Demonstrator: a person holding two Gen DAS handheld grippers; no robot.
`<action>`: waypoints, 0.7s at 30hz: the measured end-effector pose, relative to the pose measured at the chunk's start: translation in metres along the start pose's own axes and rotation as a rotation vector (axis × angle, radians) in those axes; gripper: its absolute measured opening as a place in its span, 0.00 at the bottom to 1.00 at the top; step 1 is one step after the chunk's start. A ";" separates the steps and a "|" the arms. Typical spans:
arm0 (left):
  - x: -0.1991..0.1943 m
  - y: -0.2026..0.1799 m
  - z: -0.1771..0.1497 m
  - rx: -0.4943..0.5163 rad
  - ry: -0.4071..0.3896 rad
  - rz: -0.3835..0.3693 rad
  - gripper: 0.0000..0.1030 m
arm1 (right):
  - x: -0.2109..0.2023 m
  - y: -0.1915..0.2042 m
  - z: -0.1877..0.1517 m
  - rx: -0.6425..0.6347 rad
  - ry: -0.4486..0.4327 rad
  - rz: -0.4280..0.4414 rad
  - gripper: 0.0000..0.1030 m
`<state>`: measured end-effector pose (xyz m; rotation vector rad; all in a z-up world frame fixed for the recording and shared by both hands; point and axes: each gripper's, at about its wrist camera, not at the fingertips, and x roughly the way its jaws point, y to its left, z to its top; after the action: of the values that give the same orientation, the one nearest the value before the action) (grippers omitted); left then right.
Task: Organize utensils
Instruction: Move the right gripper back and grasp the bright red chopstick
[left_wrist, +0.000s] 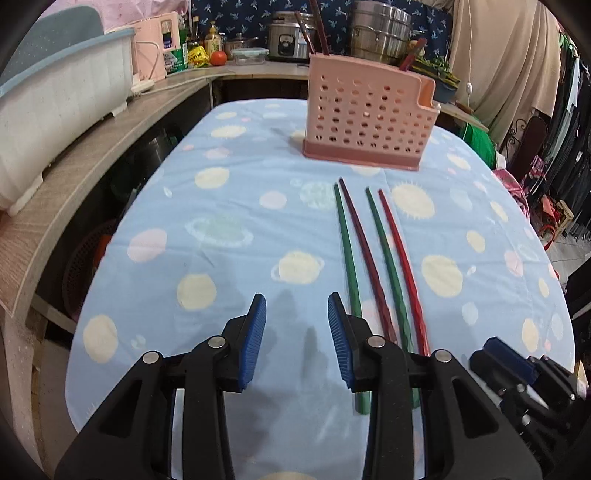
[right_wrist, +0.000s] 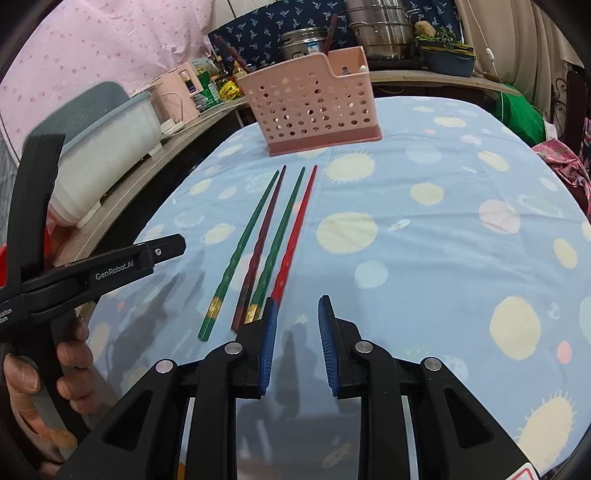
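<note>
Four chopsticks (right_wrist: 266, 243) lie parallel mid-tabletop, tips toward the pink holder (right_wrist: 314, 107) at the far edge, probably laid out for single pickup. The left gripper (left_wrist: 296, 338) and right gripper (right_wrist: 295, 341) hover near their handle ends, jaws partly open, empty. Left body reads "GenRobot.AI".

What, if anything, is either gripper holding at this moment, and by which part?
Nothing: the left gripper and right gripper are both open and empty above the chopsticks.

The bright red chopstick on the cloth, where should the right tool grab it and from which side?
Probably the red chopstick's thick near end, from above, closing the right tool across its width. It lies flat on the cloth, with a green chopstick close beside it.
</note>
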<state>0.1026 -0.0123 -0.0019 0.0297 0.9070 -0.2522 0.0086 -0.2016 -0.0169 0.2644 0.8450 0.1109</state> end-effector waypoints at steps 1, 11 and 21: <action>0.001 -0.001 -0.005 0.004 0.007 -0.001 0.32 | 0.002 0.003 -0.004 -0.008 0.007 0.001 0.23; 0.008 -0.004 -0.026 0.018 0.059 -0.019 0.33 | 0.010 0.018 -0.015 -0.040 0.032 0.005 0.23; 0.004 -0.007 -0.031 0.031 0.042 -0.034 0.49 | 0.020 0.022 -0.016 -0.059 0.026 -0.018 0.23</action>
<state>0.0788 -0.0162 -0.0236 0.0483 0.9463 -0.2976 0.0098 -0.1732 -0.0354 0.2003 0.8687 0.1225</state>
